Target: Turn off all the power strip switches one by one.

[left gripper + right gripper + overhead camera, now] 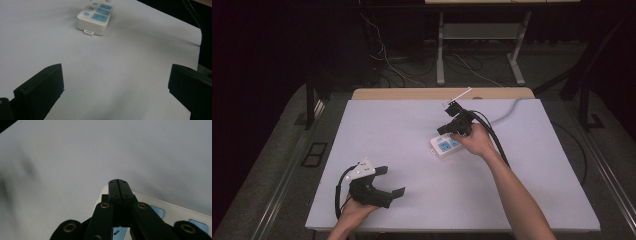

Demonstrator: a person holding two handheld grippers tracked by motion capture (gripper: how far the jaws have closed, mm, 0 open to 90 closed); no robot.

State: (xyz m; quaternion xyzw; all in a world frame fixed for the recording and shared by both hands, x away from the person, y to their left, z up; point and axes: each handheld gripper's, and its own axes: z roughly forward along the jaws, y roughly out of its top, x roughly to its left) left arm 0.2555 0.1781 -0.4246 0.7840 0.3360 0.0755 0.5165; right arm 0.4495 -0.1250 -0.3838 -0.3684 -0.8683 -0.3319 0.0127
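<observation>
Two grippers are at work over a pale grey counter [412, 200]. Right of centre in the high view lies a white power strip [445, 146] with blue sockets, its cord [507, 111] running off toward the upper right of the frame. The right gripper [451, 126] hangs just above that strip, tilted down toward it, with the person's hand wrapped around its body. In the right gripper view its fingers [121, 195] are pressed flat together, nothing between them, and their tips sit over the end of the white strip [175, 212] low in the frame; whether they touch it I cannot tell.

At the lower left of the high view the left gripper [393, 181] rests low near the counter's near edge, well apart from the strip. Its fingers [41, 87] stand wide in the left gripper view, one at each lower corner, with bare counter [112, 82] between them. The power strip [95, 18] appears at the top of that view, left of centre.
</observation>
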